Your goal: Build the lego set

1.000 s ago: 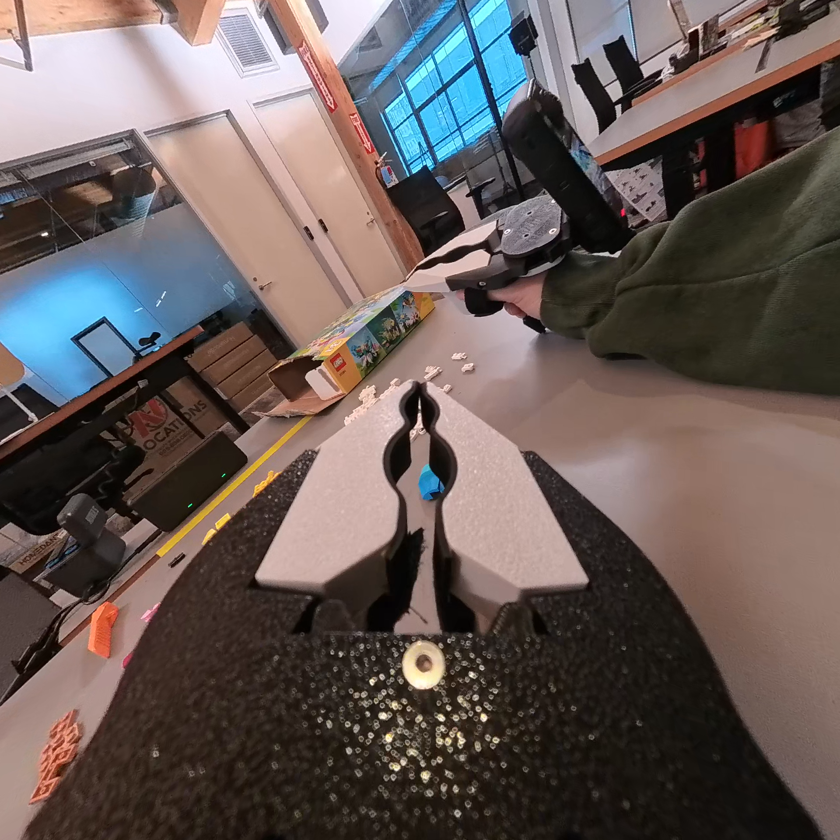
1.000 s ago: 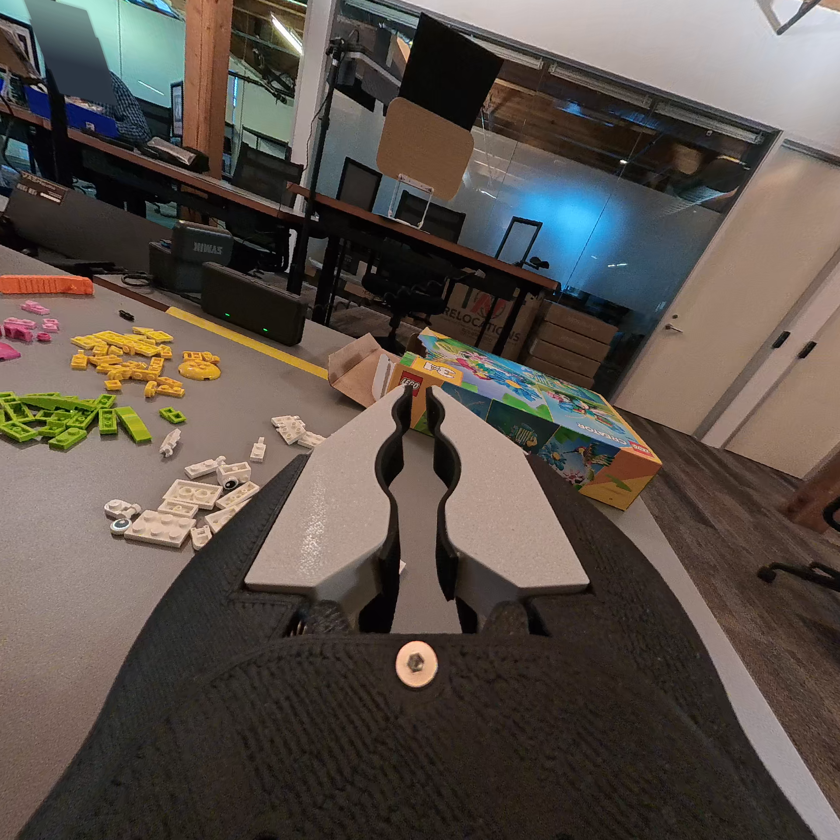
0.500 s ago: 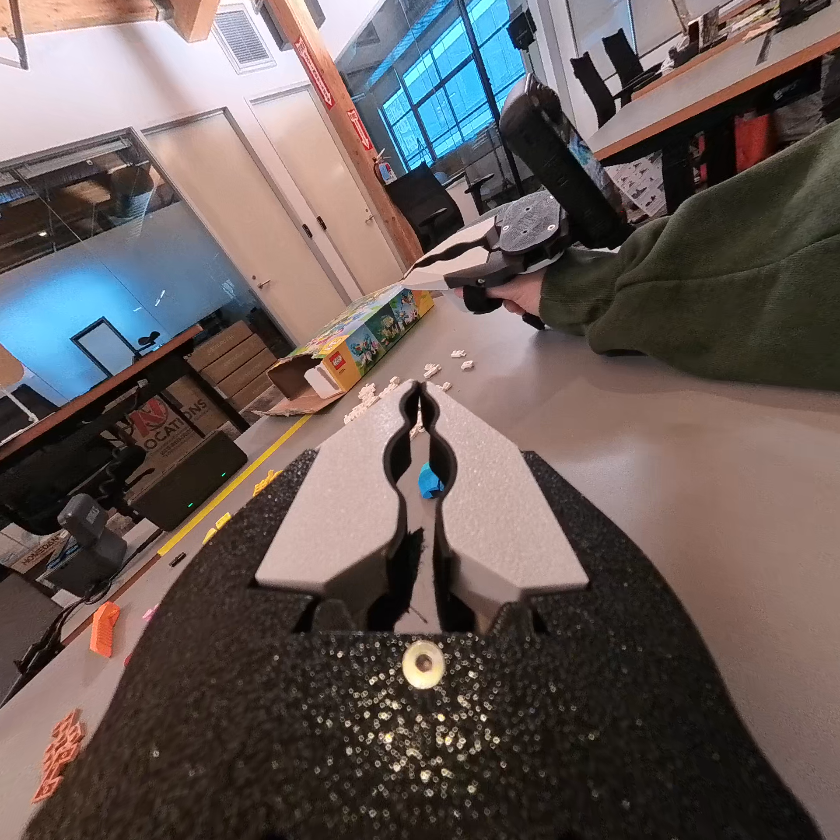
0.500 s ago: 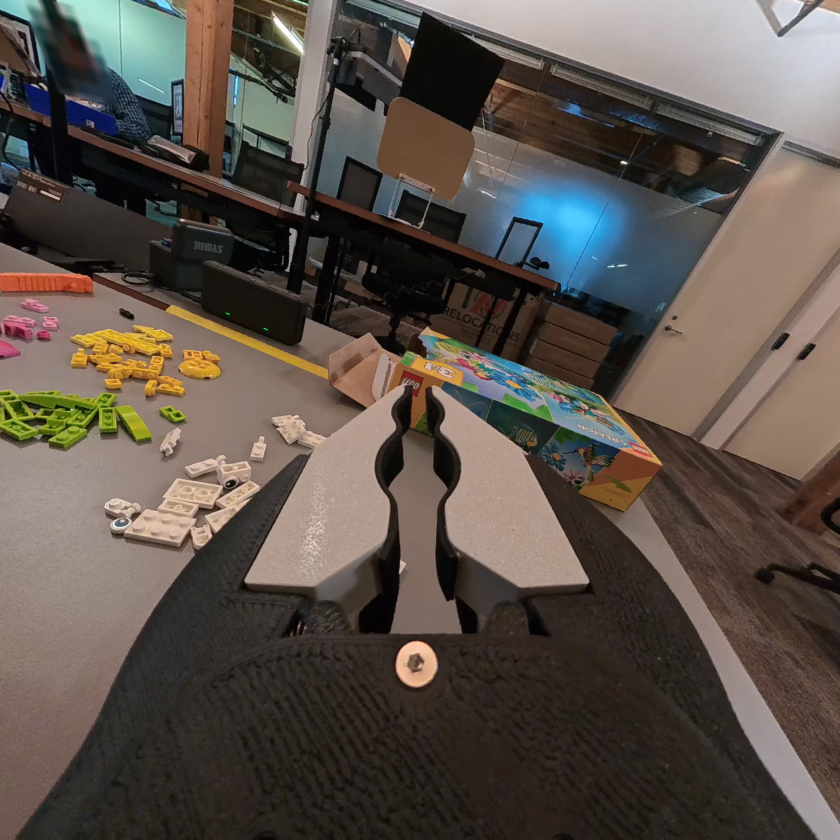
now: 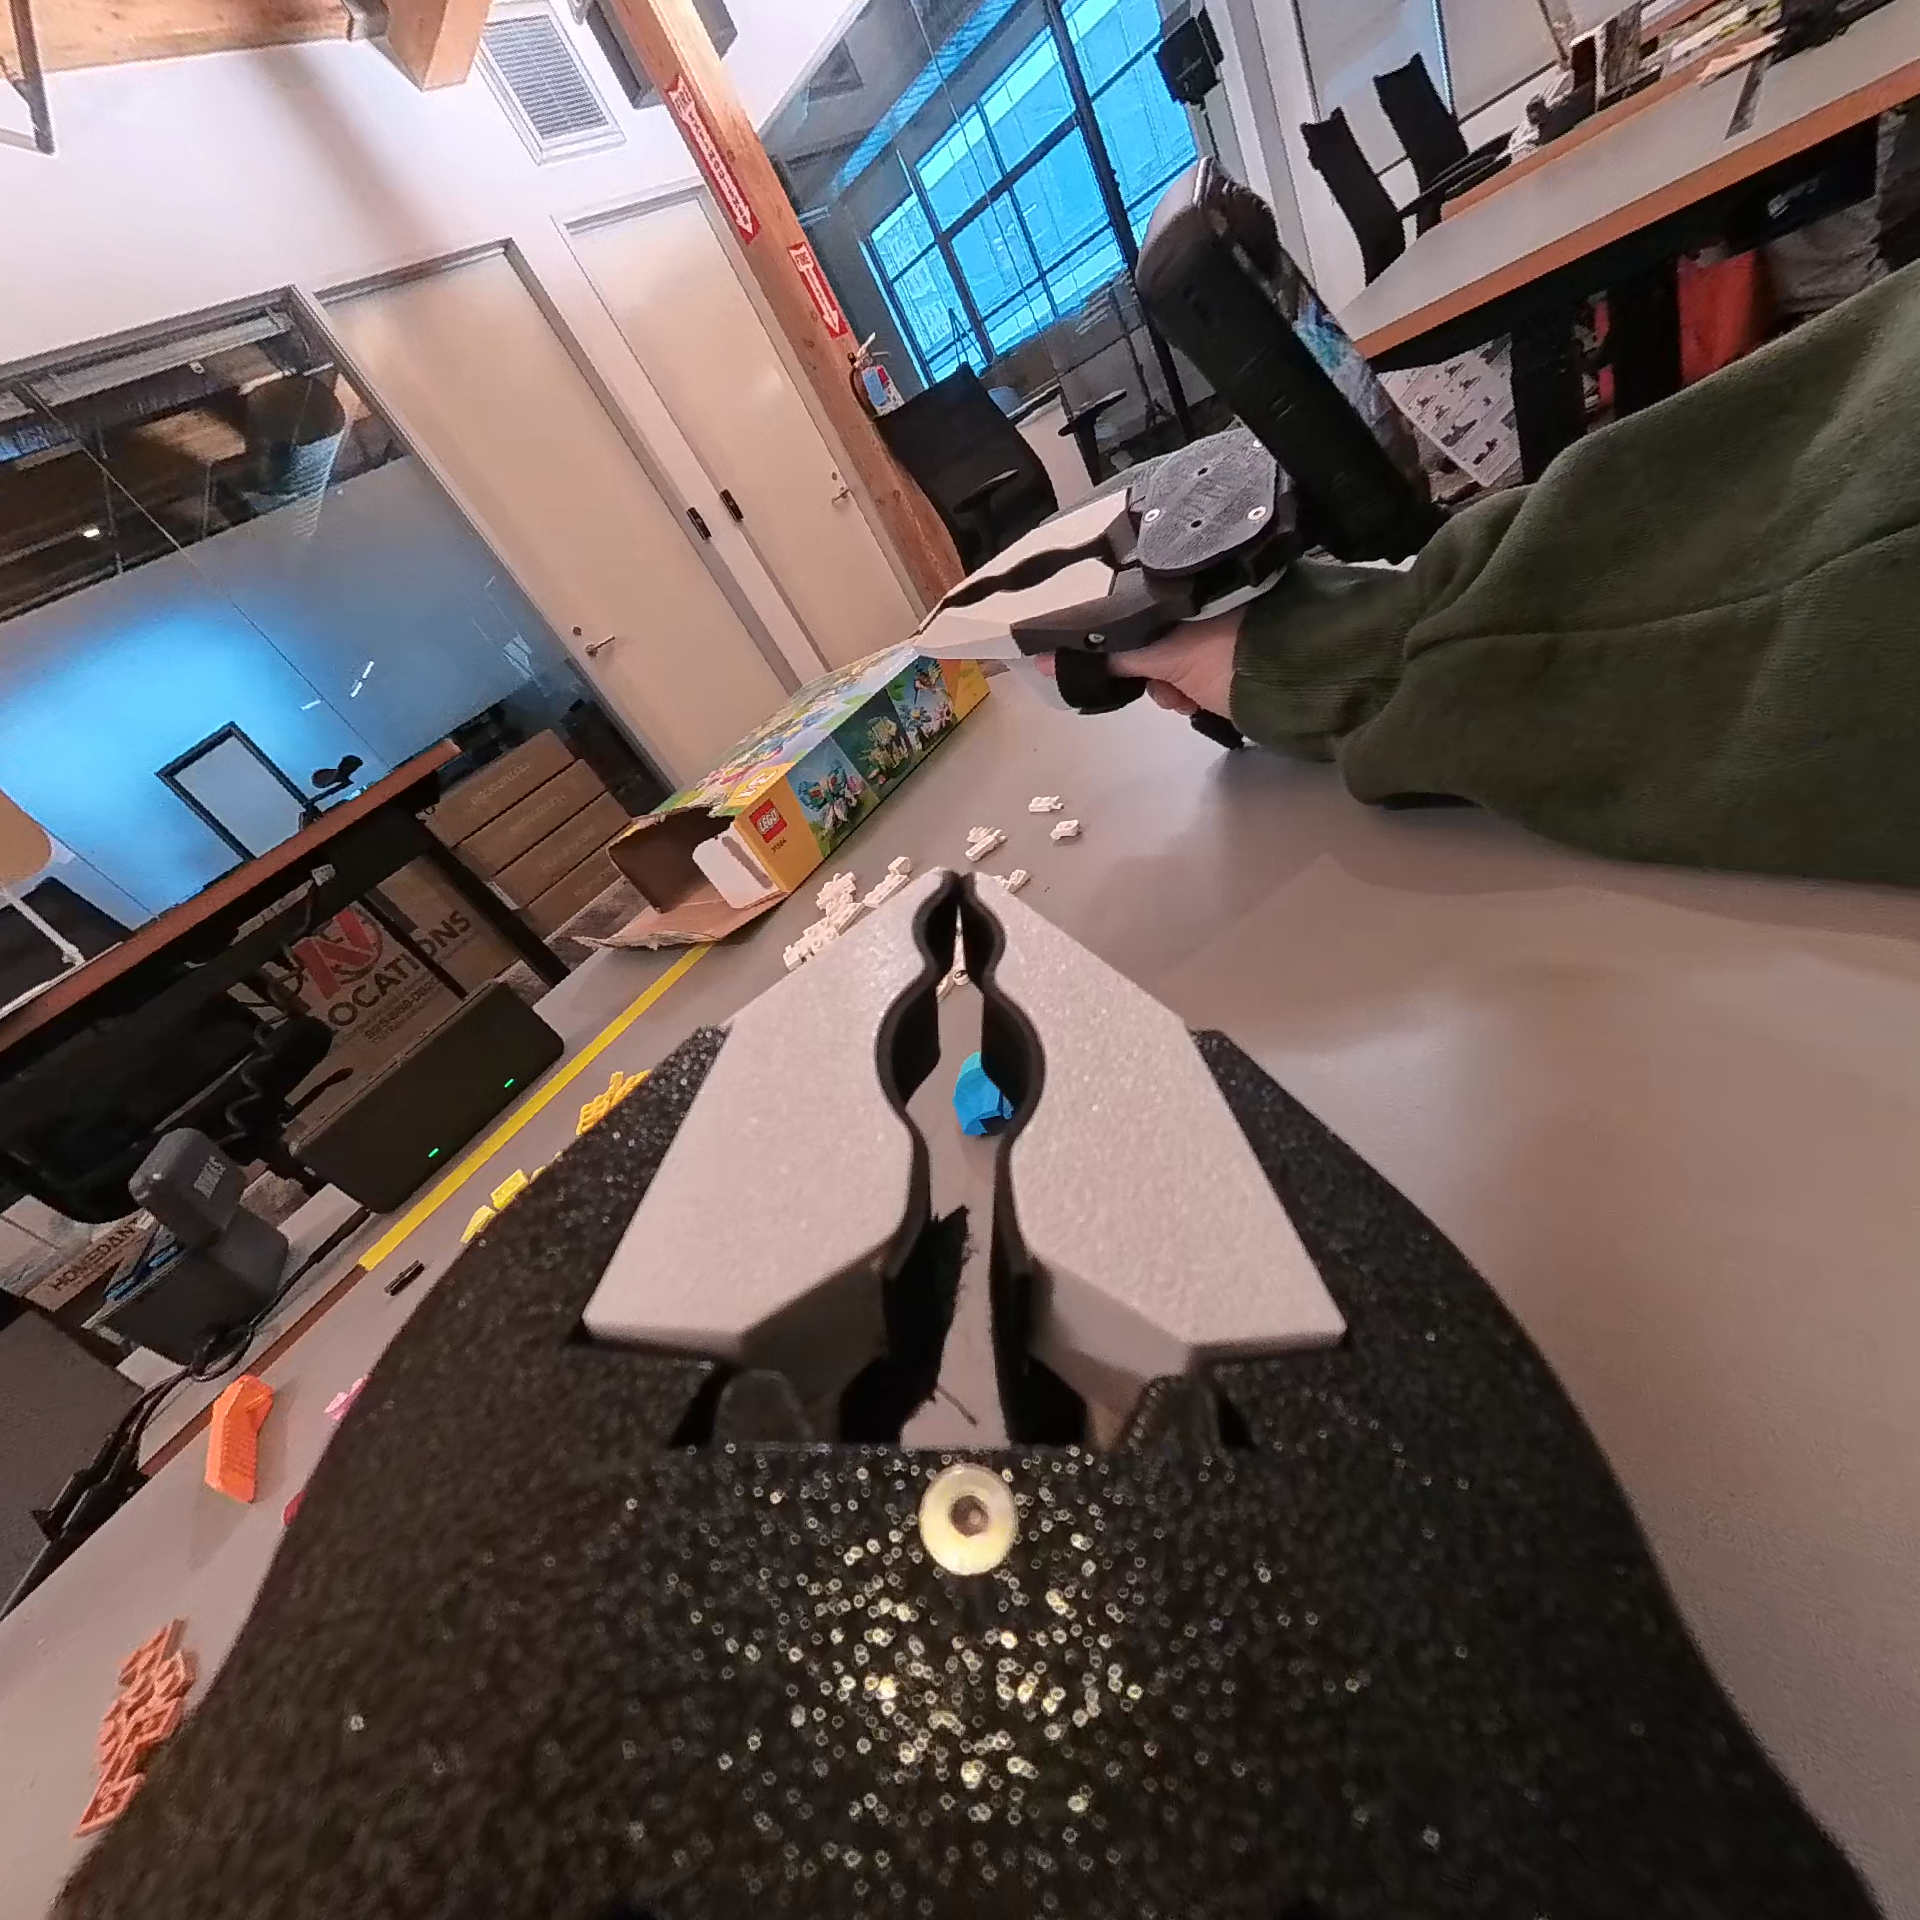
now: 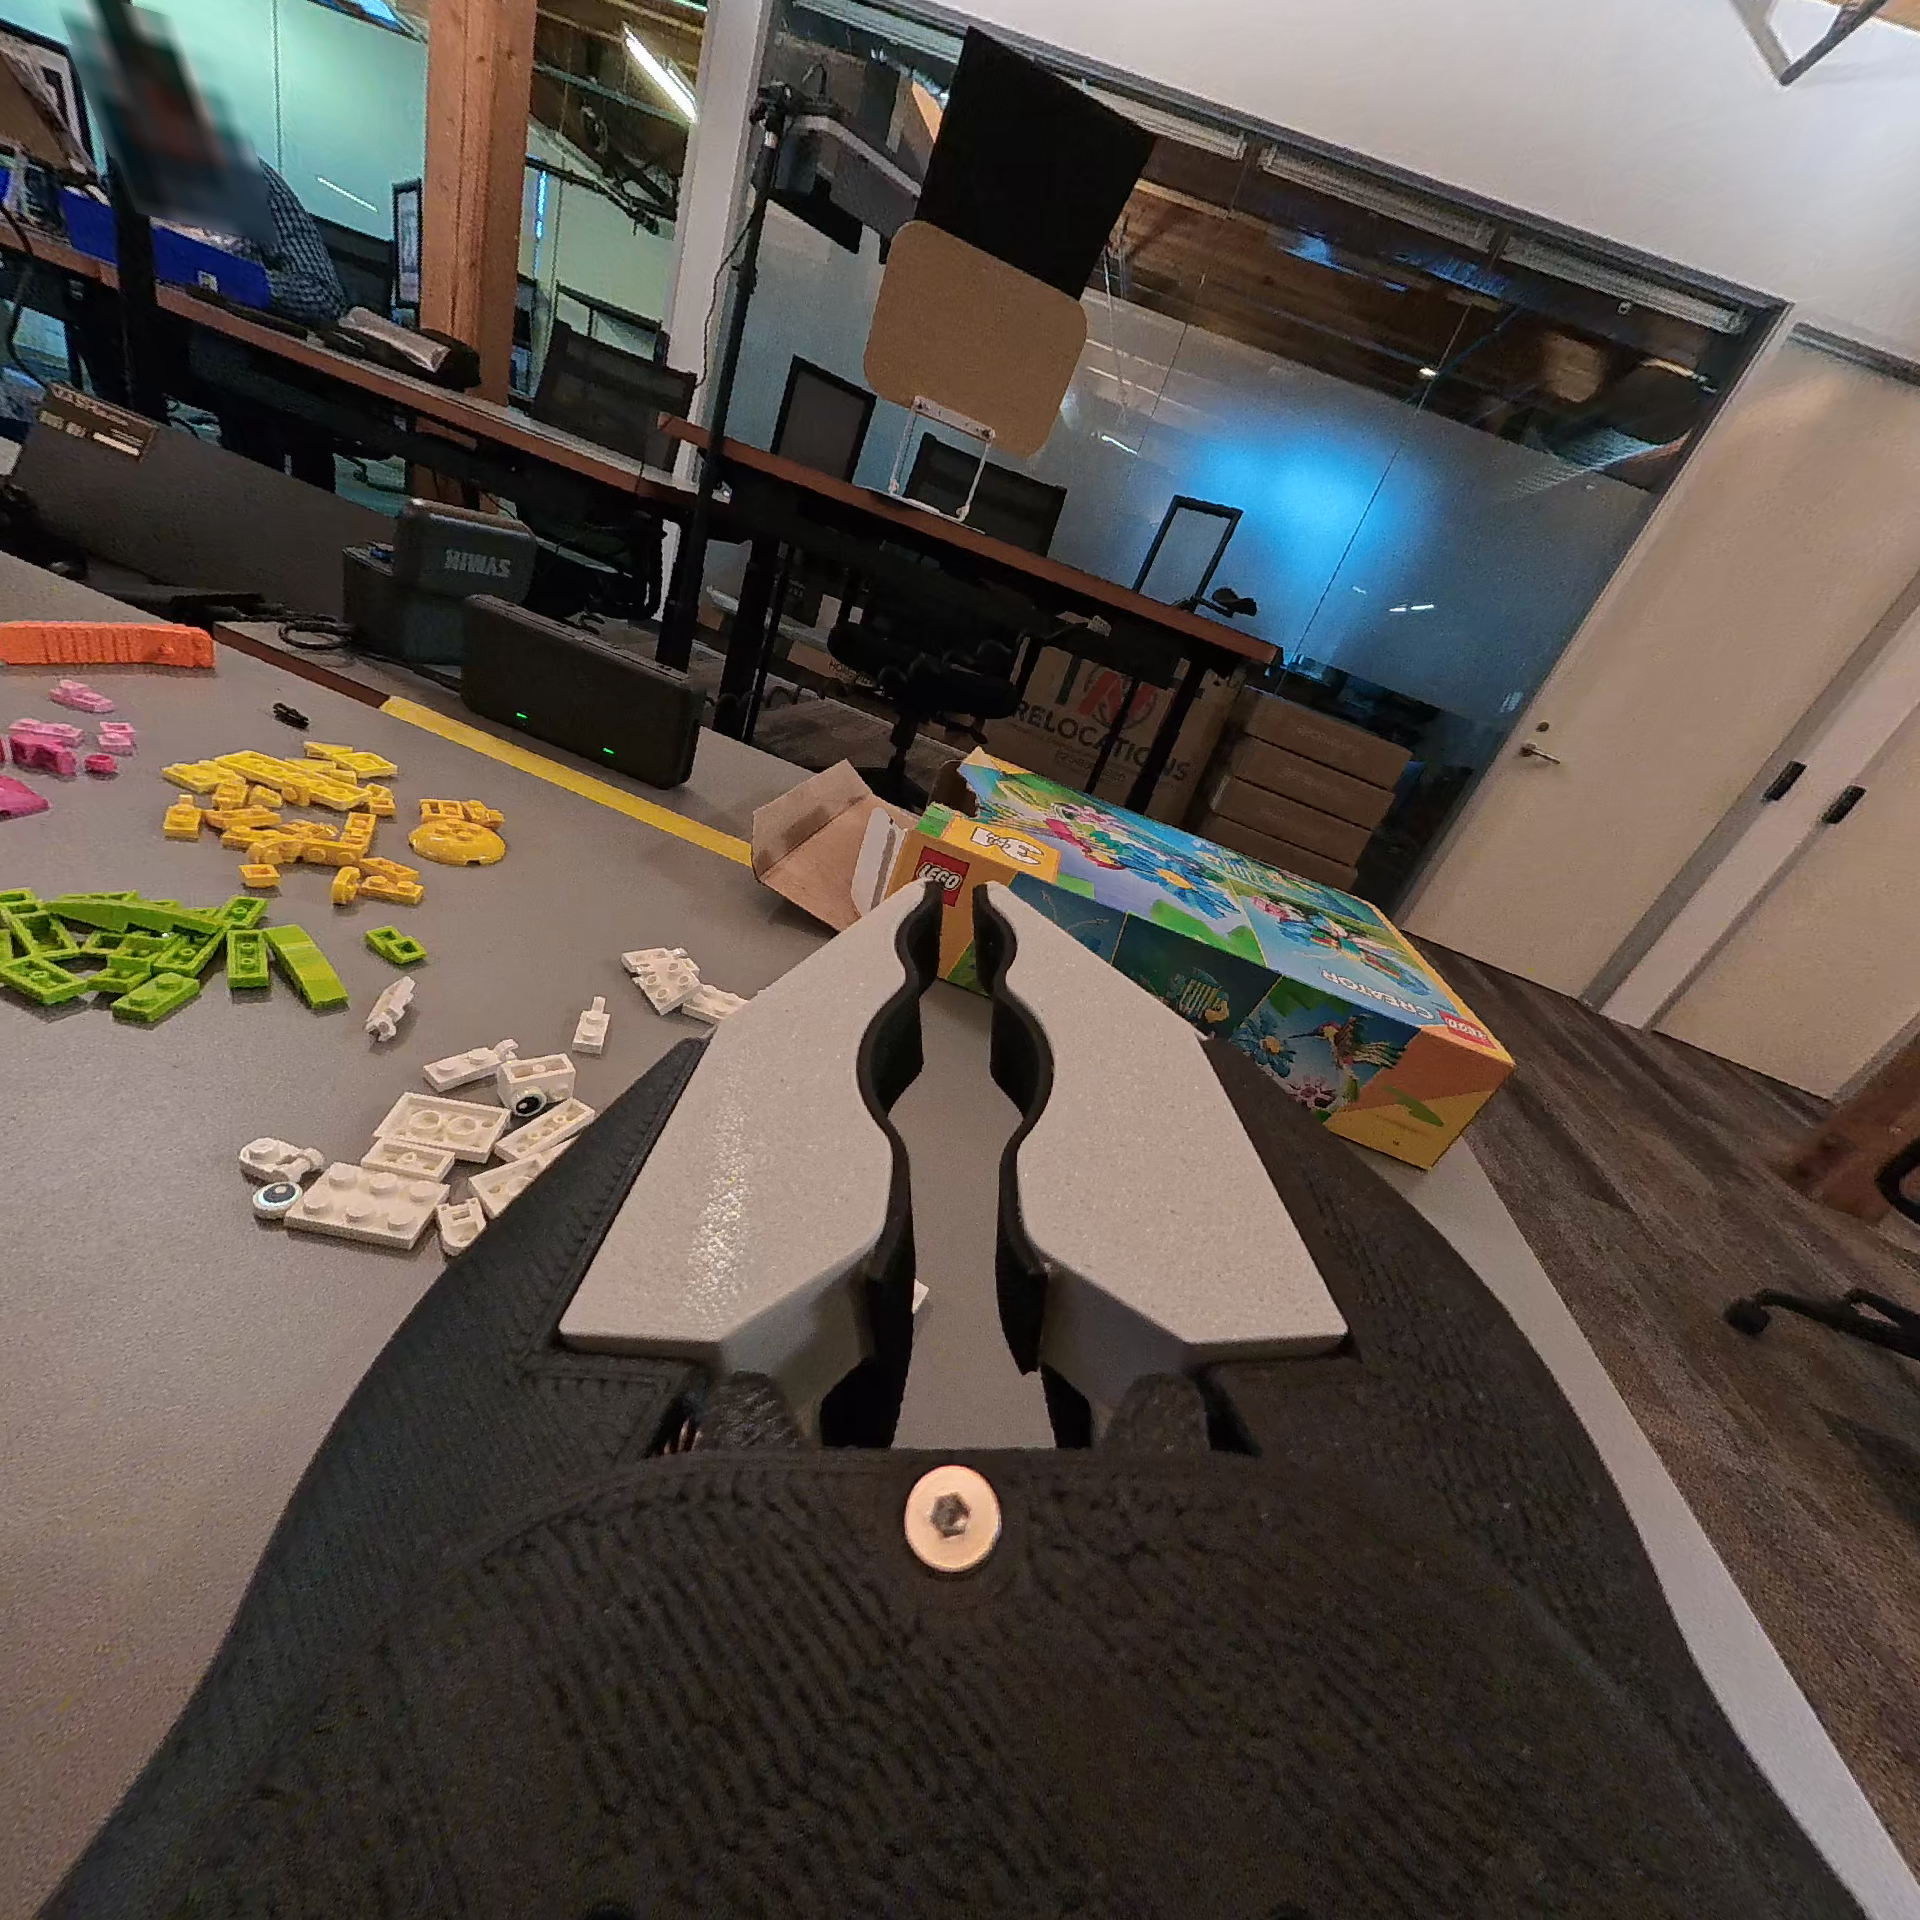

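My left gripper [image 5: 958, 902] is clenched bare at centre frame, a small blue plastic piece [image 5: 981, 1108] below. My right gripper [image 6: 958, 906], slightly parted and bare, fronts the colourful cardboard box [image 6: 1247, 956] at centre right.

Blue piece [image 5: 982, 1099] half hidden behind left gripper's finger [image 5: 1122, 1122]; shape unclear. Green sleeve [image 5: 1621, 644] cut by right edge. Lime bricks [image 6: 125, 951] cut at left edge. Person at far desk [image 6: 281, 249] blurred.

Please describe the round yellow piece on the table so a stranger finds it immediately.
On the grey table, find the yellow bricks beyond the green ones. At that pile's edge nearest the toy box lies a domed disc, the only round one.
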A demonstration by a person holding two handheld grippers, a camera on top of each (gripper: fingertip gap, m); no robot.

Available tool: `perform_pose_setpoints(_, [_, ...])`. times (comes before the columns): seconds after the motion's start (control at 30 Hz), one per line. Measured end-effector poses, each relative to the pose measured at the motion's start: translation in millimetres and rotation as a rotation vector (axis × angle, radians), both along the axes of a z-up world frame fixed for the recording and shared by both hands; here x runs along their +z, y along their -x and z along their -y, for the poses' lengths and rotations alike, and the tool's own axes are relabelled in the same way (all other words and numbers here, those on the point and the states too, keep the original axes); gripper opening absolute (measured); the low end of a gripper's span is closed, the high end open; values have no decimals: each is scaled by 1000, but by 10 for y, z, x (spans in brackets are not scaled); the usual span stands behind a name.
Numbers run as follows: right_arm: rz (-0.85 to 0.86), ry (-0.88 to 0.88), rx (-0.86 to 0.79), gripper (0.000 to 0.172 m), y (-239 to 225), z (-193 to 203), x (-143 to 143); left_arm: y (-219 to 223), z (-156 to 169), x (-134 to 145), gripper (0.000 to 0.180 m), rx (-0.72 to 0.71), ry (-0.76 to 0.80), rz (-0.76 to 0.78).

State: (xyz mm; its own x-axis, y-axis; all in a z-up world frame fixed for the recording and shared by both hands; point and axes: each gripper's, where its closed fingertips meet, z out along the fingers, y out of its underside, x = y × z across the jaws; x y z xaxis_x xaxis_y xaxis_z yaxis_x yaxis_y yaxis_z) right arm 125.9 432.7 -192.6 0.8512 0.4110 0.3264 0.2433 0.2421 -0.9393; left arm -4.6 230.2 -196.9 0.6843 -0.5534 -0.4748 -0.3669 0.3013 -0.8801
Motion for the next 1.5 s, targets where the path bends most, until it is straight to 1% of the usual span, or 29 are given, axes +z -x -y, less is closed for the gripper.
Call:
perform_pose_setpoints(0.6, [6,1,0,5,6,-2,-4,11,1,12,0,10,-2,0])
perform_pose_setpoints(0.87, [47,4,-30,5,-4,-49,-37,7,-4,24,0,10,13,25])
perform_pose_setpoints(0.93, [90,-18,-66,5,-53,-124,-50,6,-23,34,0,8,18,39])
perform_pose_setpoints(1.0, [125,-20,-135,5,-168,-276,-70,38,-70,50,0,25,28,55])
perform_pose_setpoints(1.07, [107,-17,-172,5,-261,-384,-56,95,-94,83,0,42,32,90])
perform_pose_setpoints(1.13, [91,-18,-167,5,-274,-413,-44,171,-124,103,0,65,36,120])
perform_pose_setpoints(1.27, [130,-29,-158,4,-247,-470,-60,347,-181,183,0,120,27,177])
perform_pose_setpoints(1.5, [149,-19,-111,4,-184,-577,-88,434,-207,192,0,117,84,295])
